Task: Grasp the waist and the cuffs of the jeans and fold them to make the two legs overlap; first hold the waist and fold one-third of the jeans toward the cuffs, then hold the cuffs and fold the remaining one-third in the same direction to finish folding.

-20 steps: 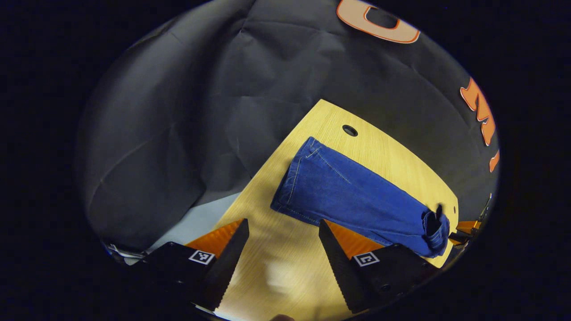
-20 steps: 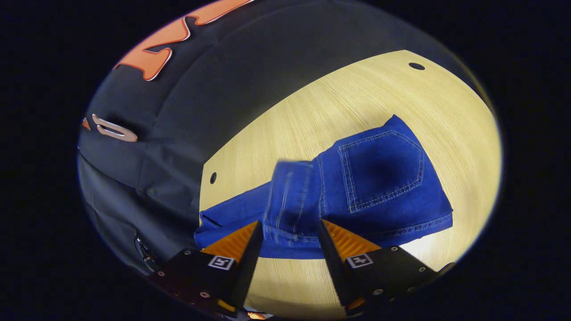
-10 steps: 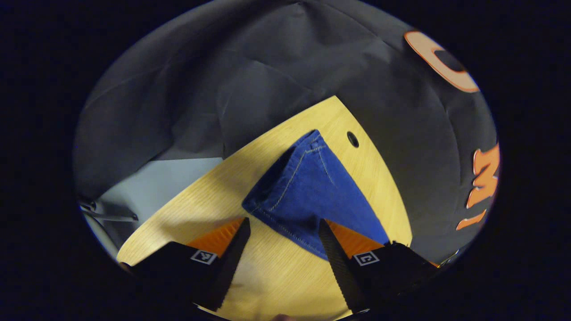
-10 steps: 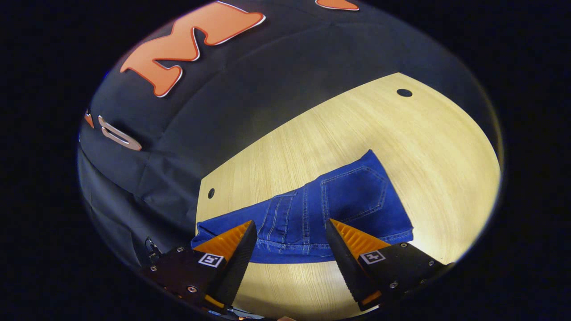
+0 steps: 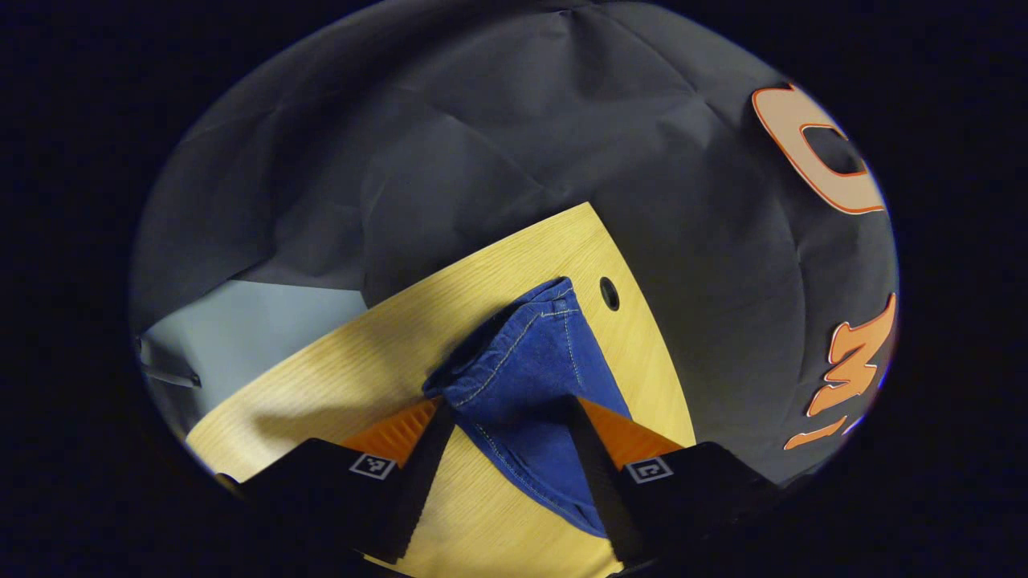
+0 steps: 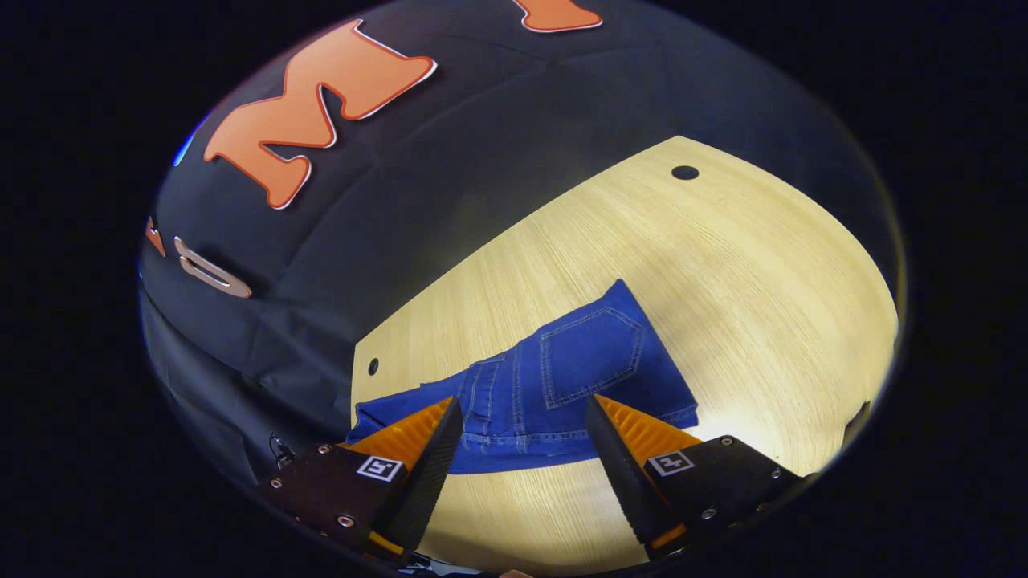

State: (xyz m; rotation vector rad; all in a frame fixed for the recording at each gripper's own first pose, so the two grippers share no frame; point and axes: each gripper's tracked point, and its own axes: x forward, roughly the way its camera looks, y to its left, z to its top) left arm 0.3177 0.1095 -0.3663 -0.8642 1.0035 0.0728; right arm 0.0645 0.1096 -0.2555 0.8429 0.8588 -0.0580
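Observation:
The blue jeans (image 6: 562,377) lie on the wooden table (image 6: 723,265), their waist part folded over so that a back pocket faces up. My right gripper (image 6: 524,400) is open, just short of that folded part, with nothing between its fingers. In the left gripper view the cuff end of the jeans (image 5: 530,369) reaches in between the fingers of my left gripper (image 5: 511,401). That gripper is open, one finger on each side of the cuff, and its jaws stand wide apart without pressing the cloth.
The table (image 5: 361,377) has small round holes near its far edges (image 5: 609,293) (image 6: 684,172) (image 6: 373,366). Black cloth walls close in behind it. A patch of grey floor (image 5: 241,321) lies past the table's left edge.
My right gripper let go of the folded waist, opened wider and pulled back a little. My left gripper turned and moved in until the cuff end lay between its fingers.

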